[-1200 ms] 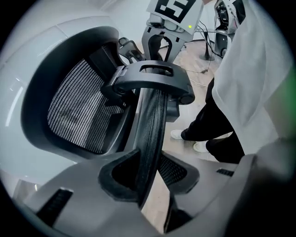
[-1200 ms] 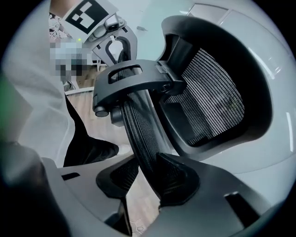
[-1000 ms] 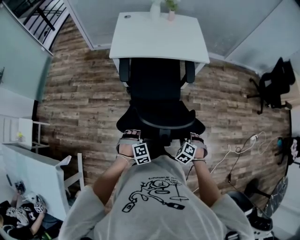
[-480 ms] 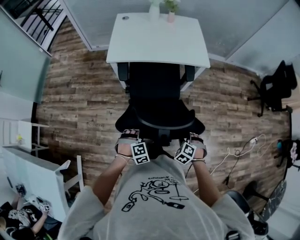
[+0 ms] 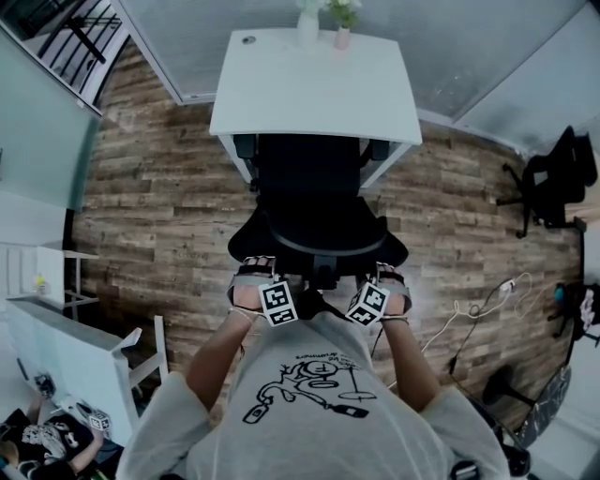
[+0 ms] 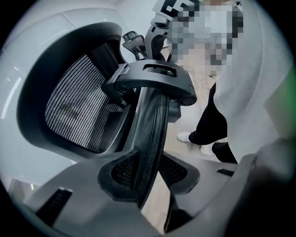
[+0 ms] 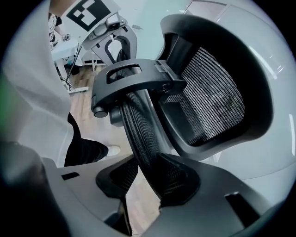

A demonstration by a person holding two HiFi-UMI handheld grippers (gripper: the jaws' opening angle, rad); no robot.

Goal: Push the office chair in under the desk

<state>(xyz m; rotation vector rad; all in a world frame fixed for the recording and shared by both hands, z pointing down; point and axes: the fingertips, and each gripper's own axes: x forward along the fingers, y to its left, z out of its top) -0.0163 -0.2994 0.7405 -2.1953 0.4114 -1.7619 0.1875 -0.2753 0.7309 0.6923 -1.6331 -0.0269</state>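
The wood plank floor [image 5: 159, 197] fills most of what you see from the head view, and the white desk [image 5: 309, 94] stands at its far side, against the wall. The black office chair [image 5: 314, 178] sits straight in front of you, facing the desk. The front of its seat is tucked beneath the desk's near edge, and the two armrests [image 5: 246, 147] are just at that edge. The back of the chair stands out from the desk towards you. A second chair [image 5: 553, 178] stands well apart on your right, with a cable [image 5: 478, 305] lying loose on the floor between it and you. You have both grippers on the mesh top edge [image 5: 319, 242] of the chair's back, one on each side of its centre bracket [image 6: 152, 78]. Your left gripper [image 6: 150, 171] has its jaws part-way closed, and the pads pinch that mesh edge, which runs up between them to the bracket. Your right gripper [image 7: 148, 178] does the same on the other side, its pads clamped on the mesh edge. In the head view the left gripper [image 5: 258, 272] and the right gripper [image 5: 389, 275] sit level with each other. Their marker cubes [image 5: 277, 302] are close against your shirt. On the far rim of the desk stand a small white vase [image 5: 308, 23] and, just beside it, a little potted plant [image 5: 343, 17].
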